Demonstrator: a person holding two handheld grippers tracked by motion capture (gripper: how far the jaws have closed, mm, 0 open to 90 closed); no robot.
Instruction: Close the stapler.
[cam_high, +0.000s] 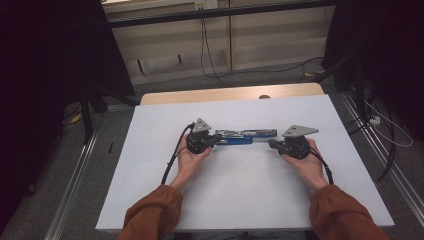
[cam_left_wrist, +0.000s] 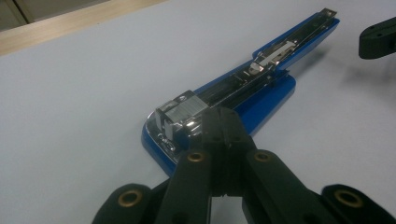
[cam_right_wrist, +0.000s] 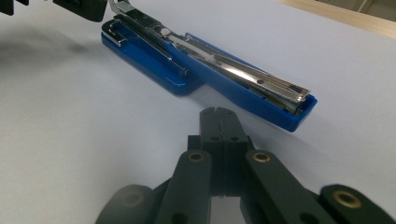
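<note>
Presently both tongs, left and right, are resting pressed together and empty at either end of the opened blue stapler lying mid-surface; probably mid-reload, next needing a spread-and-pinch on its arm.

I see the stapler as glossy blue plastic around bright, polished metal that catches the light along its rail. My left gripper and right gripper look like matt black plastic with small brass-coloured rings. The table's cover reads smooth and matt, pale like paper or laminate; a bare wooden edge shows beyond it. The sleeves are soft rust-coloured cloth.
</note>
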